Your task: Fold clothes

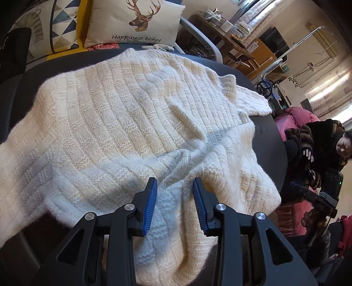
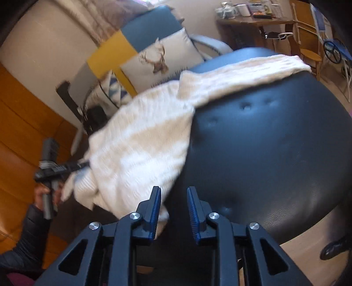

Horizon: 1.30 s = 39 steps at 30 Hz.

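A cream knitted sweater (image 1: 132, 110) lies spread over a round black padded ottoman (image 1: 270, 143). In the left wrist view my left gripper (image 1: 176, 198) is at the sweater's near edge, and a thick bunched fold fills the gap between its blue pads. The right wrist view shows that same left gripper (image 2: 87, 163) at the sweater's (image 2: 140, 136) far-left edge, held by a hand in a dark sleeve (image 2: 30, 220). My right gripper (image 2: 173, 198) hangs above the bare ottoman (image 2: 264, 143) with its jaws apart and nothing between them. A sweater corner lies just beside its left finger (image 2: 155, 209).
A deer-print cushion (image 1: 136, 22) and patterned cushions sit on the sofa behind the ottoman. A wooden table with cups (image 2: 253, 19) and a wooden chair stand at the back right. Another person (image 1: 325, 140) sits to the right, beside pink bedding.
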Motion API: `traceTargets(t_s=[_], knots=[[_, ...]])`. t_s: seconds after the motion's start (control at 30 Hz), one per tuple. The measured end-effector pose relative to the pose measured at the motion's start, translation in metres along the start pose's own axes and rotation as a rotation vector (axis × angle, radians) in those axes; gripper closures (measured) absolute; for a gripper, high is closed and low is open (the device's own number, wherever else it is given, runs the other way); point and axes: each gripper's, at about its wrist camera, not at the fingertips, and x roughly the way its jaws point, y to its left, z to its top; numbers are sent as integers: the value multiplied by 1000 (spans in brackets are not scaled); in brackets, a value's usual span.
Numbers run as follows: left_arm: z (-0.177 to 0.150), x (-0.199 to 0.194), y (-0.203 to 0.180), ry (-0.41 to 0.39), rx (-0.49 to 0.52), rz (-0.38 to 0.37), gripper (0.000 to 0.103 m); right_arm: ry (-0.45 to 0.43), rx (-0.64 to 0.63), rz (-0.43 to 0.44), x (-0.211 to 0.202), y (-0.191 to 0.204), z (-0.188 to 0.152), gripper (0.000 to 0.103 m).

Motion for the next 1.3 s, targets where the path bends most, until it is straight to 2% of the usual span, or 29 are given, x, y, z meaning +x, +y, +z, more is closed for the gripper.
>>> traceTargets(t_s=[0.1, 0.17, 0.27, 0.37, 0.47, 0.57, 0.67, 0.77, 0.93, 1.13, 1.27, 1.3], knots=[[-6, -12, 1, -28, -7, 12, 67, 31, -151, 5, 21, 34, -13, 78], [-14, -24, 2, -53, -13, 20, 67, 41, -298, 10, 32, 71, -18, 76], [-30, -42, 3, -99, -17, 46, 62, 61, -463, 3, 54, 114, -23, 74], [-56, -60, 5, -151, -32, 56, 60, 84, -556, -41, 83, 138, -26, 73], [-87, -72, 0, -215, -8, 121, 60, 117, -619, -70, 108, 153, -31, 73], [-118, -77, -11, -276, 34, 183, 58, 144, -649, -65, 119, 157, -39, 73], [-143, -68, -22, -290, 63, 176, 53, 173, -643, -99, 129, 151, -46, 72], [-155, -50, -32, -283, 94, 184, 53, 178, -585, -85, 130, 140, -45, 72], [-154, -23, -32, -260, 93, 243, 53, 175, -548, -81, 126, 134, -42, 72], [-146, -4, -22, -261, 19, 249, 53, 176, -543, -92, 122, 133, -44, 72], [-140, -3, -22, -296, -16, 232, 53, 174, -536, -95, 120, 129, -42, 72], [-140, -3, -23, -302, -12, 232, 58, 173, -532, -95, 120, 128, -41, 72]])
